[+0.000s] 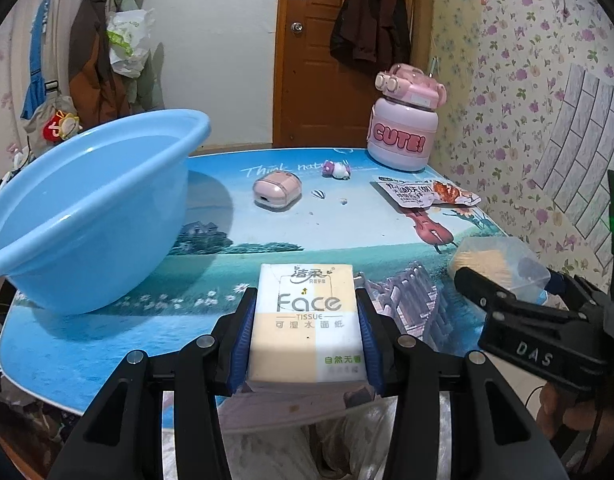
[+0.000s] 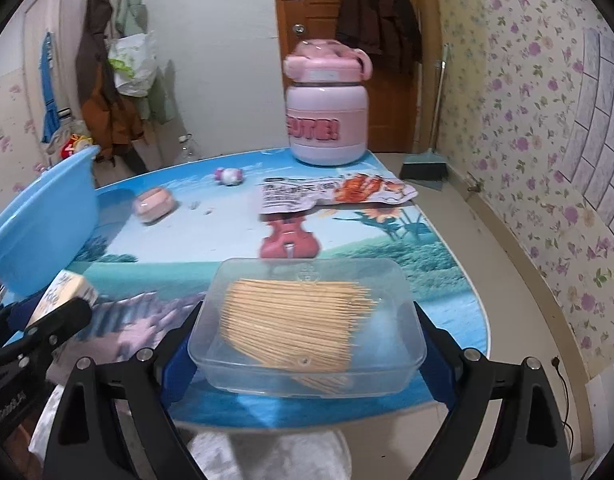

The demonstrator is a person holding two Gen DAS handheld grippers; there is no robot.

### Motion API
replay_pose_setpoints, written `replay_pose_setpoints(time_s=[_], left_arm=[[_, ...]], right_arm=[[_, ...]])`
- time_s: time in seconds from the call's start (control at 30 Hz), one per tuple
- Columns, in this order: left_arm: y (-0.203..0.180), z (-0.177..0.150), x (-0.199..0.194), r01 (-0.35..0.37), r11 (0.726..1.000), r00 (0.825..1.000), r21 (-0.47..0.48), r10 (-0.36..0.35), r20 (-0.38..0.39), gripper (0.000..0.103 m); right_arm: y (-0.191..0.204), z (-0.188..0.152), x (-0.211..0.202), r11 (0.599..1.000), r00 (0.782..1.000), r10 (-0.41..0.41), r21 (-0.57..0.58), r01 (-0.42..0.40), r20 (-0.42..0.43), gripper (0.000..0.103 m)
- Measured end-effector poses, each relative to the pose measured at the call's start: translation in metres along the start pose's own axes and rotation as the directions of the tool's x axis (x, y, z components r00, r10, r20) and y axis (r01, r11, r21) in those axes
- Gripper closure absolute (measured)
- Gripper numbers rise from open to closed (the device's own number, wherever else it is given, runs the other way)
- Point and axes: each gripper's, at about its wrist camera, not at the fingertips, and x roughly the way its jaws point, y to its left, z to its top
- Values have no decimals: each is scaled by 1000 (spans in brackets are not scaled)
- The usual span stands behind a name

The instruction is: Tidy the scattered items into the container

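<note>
Both grippers loaded: tissue pack [image 1: 307,320] L, toothpick box [image 2: 307,328] R.

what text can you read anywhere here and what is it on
"Face", "TISSUE", "洁柔", "可湿水面纸", "自然无香": tissue pack held in the left gripper.
"CUTE!": pink jar.
"Think nat...": tablecloth, partly hidden.
"DAS": right gripper body.
Snack packet: Chinese print too small to read.
Clear toothpick box: embossed lid mark, unreadable.
</note>
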Motion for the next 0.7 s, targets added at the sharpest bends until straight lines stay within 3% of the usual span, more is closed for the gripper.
replay_pose_setpoints(time_s=[0.27, 0.7], left_arm=[[11, -7, -16, -13, 1000, 1000, -28, 14, 12, 59], [18, -12, -30, -30, 998, 999, -49, 32, 28, 59]], right_arm=[[33, -10, -25, 998, 999, 8, -63, -5, 43, 10], [38, -18, -32, 997, 998, -13, -81, 18, 67, 10]])
